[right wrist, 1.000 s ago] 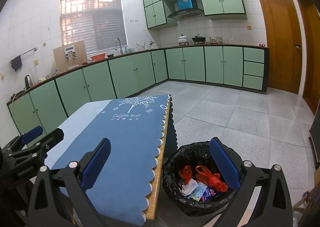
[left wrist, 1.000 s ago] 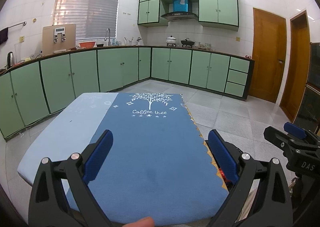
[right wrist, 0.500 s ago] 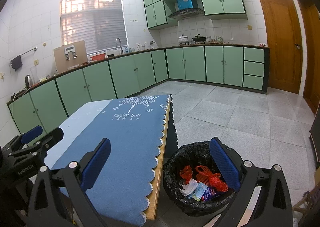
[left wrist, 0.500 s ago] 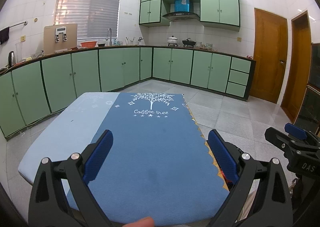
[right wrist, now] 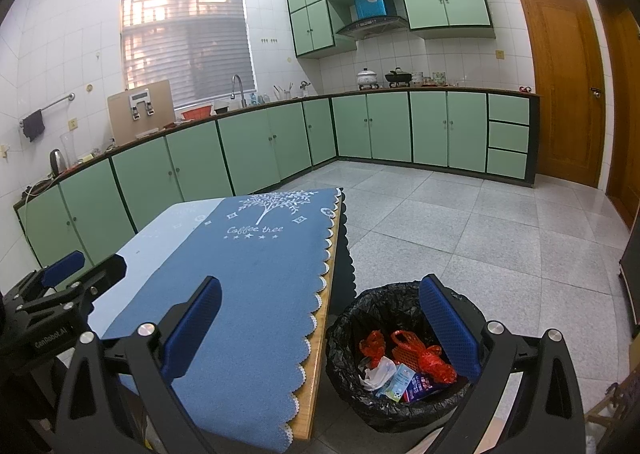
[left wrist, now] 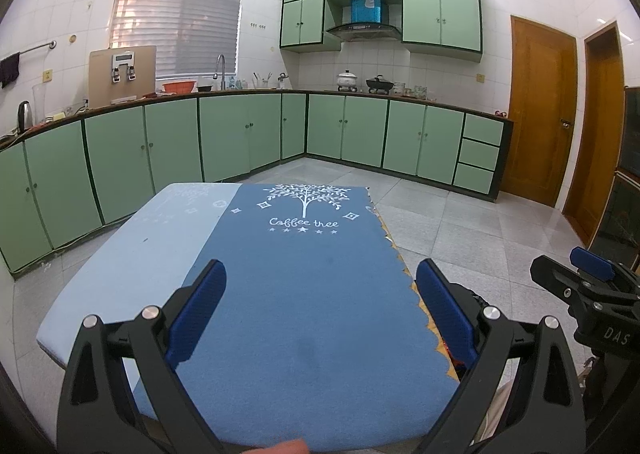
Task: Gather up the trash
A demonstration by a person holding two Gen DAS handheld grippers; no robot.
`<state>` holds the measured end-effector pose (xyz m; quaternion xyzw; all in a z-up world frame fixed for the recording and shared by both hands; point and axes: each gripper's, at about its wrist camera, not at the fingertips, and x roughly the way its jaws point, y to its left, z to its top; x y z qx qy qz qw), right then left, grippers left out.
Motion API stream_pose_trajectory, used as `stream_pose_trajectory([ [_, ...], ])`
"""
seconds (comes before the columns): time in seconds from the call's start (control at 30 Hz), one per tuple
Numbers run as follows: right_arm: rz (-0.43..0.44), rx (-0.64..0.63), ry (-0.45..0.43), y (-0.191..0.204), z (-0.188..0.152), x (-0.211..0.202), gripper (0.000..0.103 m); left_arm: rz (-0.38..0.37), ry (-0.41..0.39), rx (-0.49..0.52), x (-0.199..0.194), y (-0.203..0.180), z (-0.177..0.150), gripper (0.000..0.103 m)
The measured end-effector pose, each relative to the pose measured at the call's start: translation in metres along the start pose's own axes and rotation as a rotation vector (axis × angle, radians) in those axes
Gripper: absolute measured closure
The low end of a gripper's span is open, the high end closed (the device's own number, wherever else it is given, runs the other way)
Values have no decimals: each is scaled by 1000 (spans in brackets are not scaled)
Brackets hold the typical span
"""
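A black-lined trash bin [right wrist: 352, 330] stands on the floor beside the table's right edge. It holds red plastic bags [right wrist: 420, 354], white paper and small printed packets. My right gripper [right wrist: 320, 318] is open and empty, held above the table's edge and the bin. My left gripper [left wrist: 320, 306] is open and empty over the blue tablecloth [left wrist: 304, 294]. No trash shows on the tablecloth. The right gripper shows at the right of the left wrist view [left wrist: 592, 286], and the left gripper at the left of the right wrist view [right wrist: 64, 286].
The table [right wrist: 316, 370] has a wooden edge under a blue "Coffee tree" cloth. Green kitchen cabinets [left wrist: 240, 138] run along the far walls. Grey tiled floor [right wrist: 480, 222] spreads to the right. Wooden doors [left wrist: 540, 106] stand at the far right.
Both grippers have stayed almost still; the left wrist view has shifted very slightly. Nothing was picked up or let go.
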<state>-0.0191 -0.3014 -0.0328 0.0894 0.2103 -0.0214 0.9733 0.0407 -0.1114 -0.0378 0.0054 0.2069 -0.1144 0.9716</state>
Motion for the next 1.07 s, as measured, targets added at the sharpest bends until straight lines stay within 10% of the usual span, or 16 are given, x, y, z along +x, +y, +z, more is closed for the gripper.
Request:
stream_pose_trajectory([
  [1.07, -1, 0, 4, -1, -2, 2, 6, 13, 13, -2, -2, 2, -4, 10],
])
